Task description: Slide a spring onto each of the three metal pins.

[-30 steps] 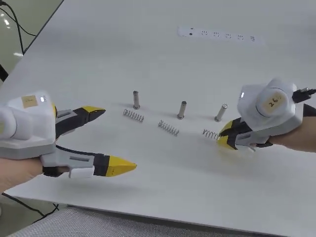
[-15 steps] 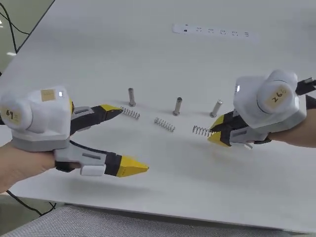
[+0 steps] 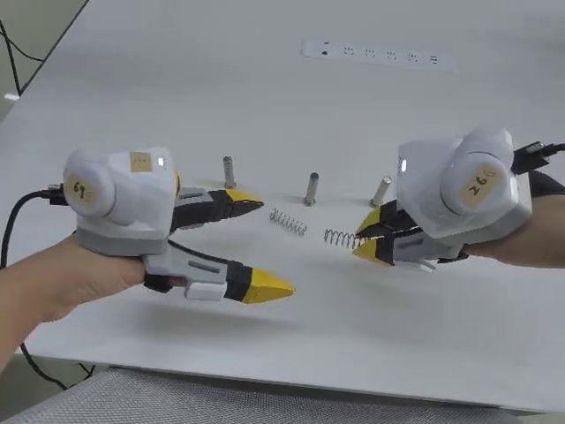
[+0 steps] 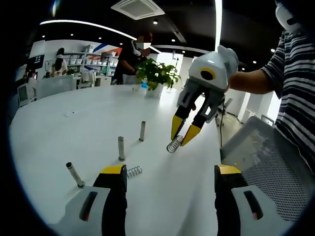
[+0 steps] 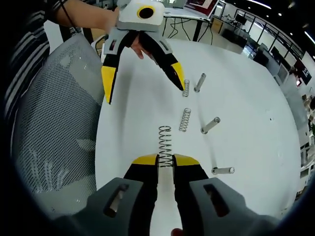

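While the held spring [image 5: 166,142] is pinched by one end between the closed jaws of the right gripper [image 5: 166,160], its free end points across the white table [image 3: 441,327] toward the left gripper [image 3: 263,246]. That gripper's jaws are spread wide with nothing between them.

The right-hand pin [image 3: 381,190], middle pin [image 3: 311,188] and left-hand pin [image 3: 229,170] stand upright in a row, and all are bare. The step in hand is judged to be the threading of the first spring.

For this to be done well, the coil should be tipped until its axis lines up with a pin. The open end should then be set squarely over the pin's top and eased down slowly, since a coil gripped at one end is likely to sag and catch. The grip is best kept until several turns are round the shaft.

In the right gripper view, a third spring [image 5: 186,87] is seen lying just beside the left-hand pin, at the tip of one left jaw. In the head view that spot is covered by the left gripper. A second spring [image 3: 289,222] lies loose near the middle pin.

Whether the held spring touches the table cannot be settled from the head view. In the left gripper view it appears to be raised.
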